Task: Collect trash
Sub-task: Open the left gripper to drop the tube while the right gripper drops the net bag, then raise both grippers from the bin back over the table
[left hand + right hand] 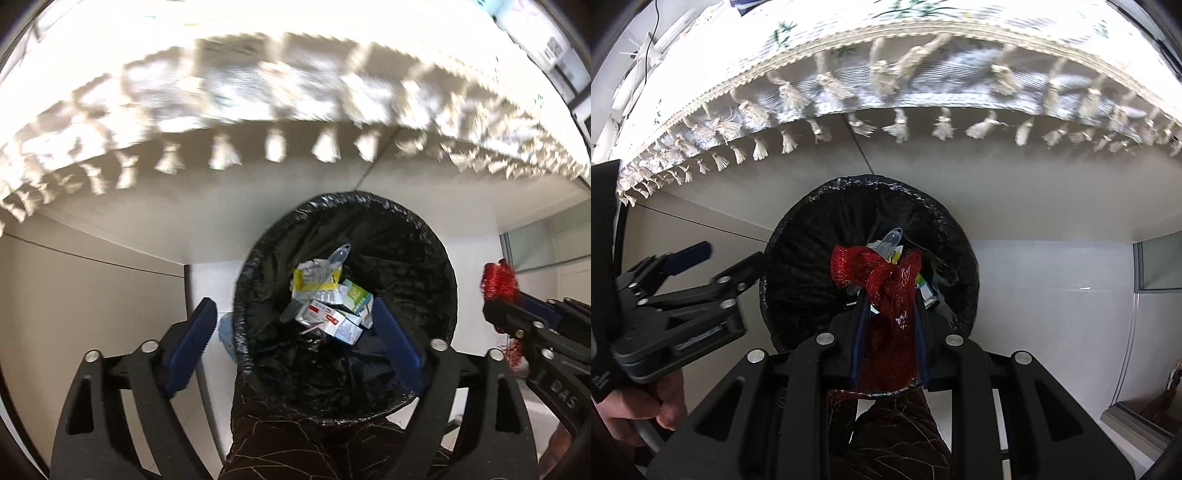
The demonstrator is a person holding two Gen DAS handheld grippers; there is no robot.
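Red netting (886, 295) is pinched between the nearly closed pads of the right gripper (890, 295), low in the frame centre above the bin (798, 236). Threads could be snagged on the pads at release, so the netting may be dragged back out or dropped beside the rim. The left gripper (295, 325) is spread wide with nothing between its pads. Cartons (332, 314) are seen deep in the bin; what lies beneath them is hidden. Beyond, the fringed tablecloth (258, 92) is blurred.
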